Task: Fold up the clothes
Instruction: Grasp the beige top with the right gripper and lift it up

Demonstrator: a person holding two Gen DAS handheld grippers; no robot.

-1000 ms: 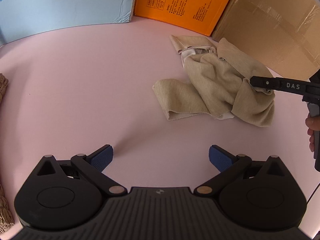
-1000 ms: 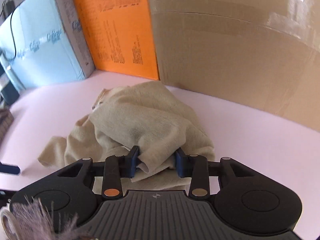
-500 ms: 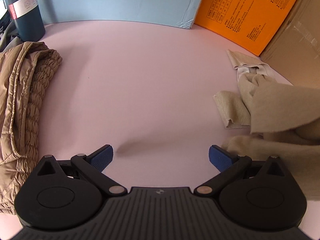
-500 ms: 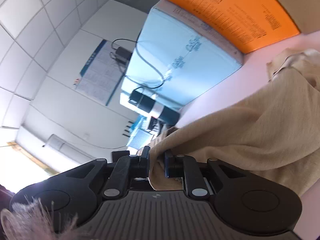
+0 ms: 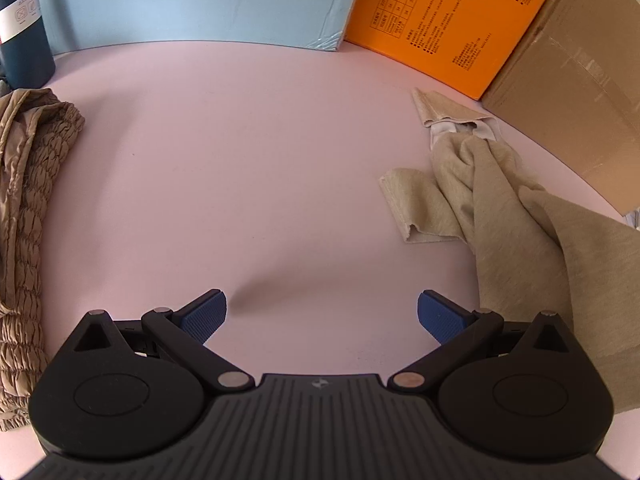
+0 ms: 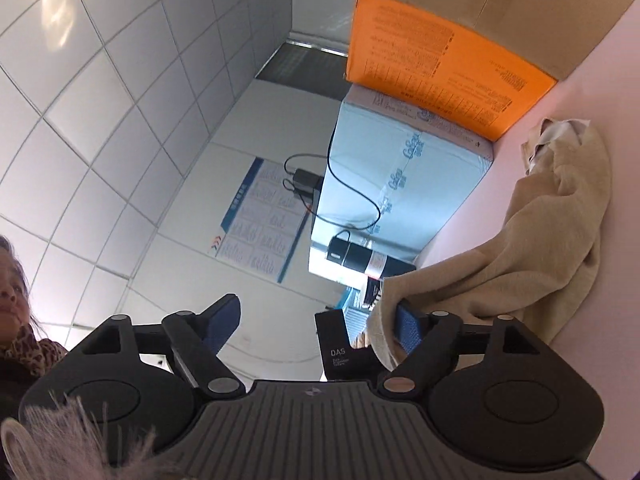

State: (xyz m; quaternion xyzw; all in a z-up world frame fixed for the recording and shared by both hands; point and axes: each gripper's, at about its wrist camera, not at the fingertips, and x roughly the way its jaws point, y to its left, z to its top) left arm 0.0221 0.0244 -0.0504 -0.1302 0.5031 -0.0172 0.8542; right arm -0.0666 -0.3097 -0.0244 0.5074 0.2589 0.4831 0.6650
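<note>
Two hand-held grippers are at work over a pink bench. The left hand-held gripper sits at the bottom of the left wrist view with its blue pads spread wide apart, released, and only bare pink surface lies between them.

The beige garment occupies the right side of that frame. One part of it lies crumpled on the bench near the upper right, just beside the orange box and the brown cardboard box. From there the cloth rises in a wide sheet toward the lower right edge, passing behind the gripper's right finger.

The right wrist view is tilted strongly, so the bench appears at the right edge. The right hand-held gripper is also released, its fingers standing wide apart. A fold of the beige garment drapes over the right finger and touches its blue pad, but the other pad is well apart from the cloth, so nothing is pinched.

At the left edge of the left wrist view a brown quilted jacket lies bunched. A dark bottle stands in the upper left corner, in front of the light blue box.
</note>
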